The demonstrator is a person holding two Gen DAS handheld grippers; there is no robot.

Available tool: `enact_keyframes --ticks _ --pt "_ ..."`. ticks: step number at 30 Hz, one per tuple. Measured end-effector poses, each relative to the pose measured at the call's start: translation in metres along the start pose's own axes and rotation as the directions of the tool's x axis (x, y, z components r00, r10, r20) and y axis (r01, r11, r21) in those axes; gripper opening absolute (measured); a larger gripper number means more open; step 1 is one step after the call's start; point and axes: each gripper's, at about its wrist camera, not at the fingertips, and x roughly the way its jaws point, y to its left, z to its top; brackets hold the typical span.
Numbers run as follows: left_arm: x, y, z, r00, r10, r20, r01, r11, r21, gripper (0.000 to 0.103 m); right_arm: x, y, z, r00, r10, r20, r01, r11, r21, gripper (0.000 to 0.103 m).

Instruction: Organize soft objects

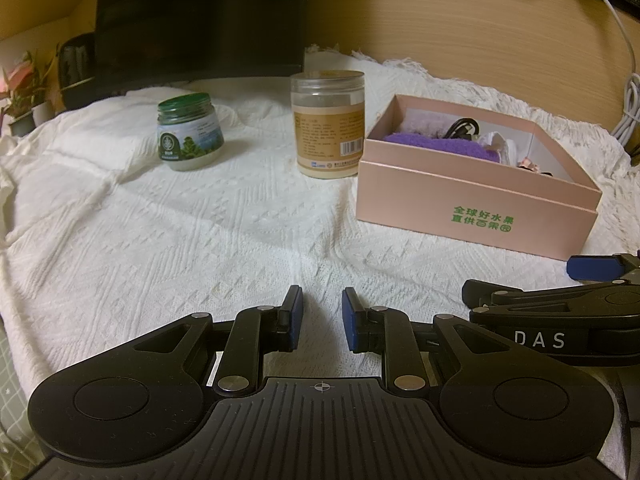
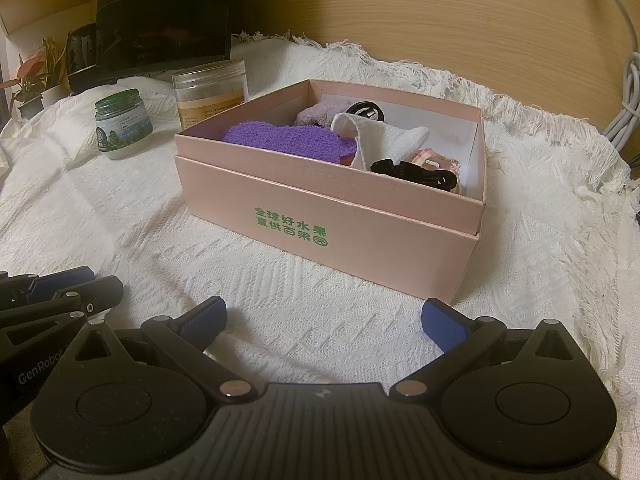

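Observation:
A pink box [image 2: 360, 216] with green print stands on the white cloth; it also shows in the left wrist view [image 1: 472, 196]. Inside lie a purple fuzzy cloth [image 2: 288, 142], a white cloth [image 2: 384, 140], a pale lilac fuzzy piece [image 2: 316, 114], black cords [image 2: 412, 172] and a pink item. My right gripper [image 2: 324, 320] is wide open and empty, low over the cloth just in front of the box. My left gripper [image 1: 322, 316] is empty with a narrow gap between its pads, left of the right gripper and away from the box.
A green-lidded jar [image 1: 190, 134] and a taller clear jar with a tan label [image 1: 328, 124] stand left of the box. A black monitor [image 1: 200, 16] and small plants [image 1: 24, 96] are at the back left. White cables [image 1: 628, 92] hang at the right. A wooden wall lies behind.

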Motion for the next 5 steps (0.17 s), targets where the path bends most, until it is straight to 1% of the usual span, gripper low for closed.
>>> enact_keyframes --ticks 5 --pt "-0.0004 -0.0017 -0.0001 1.0 0.006 -0.001 -0.006 1.0 0.002 0.024 0.0001 0.0001 0.0 1.0 0.0 0.0 0.0 1.0 0.0 0.103"
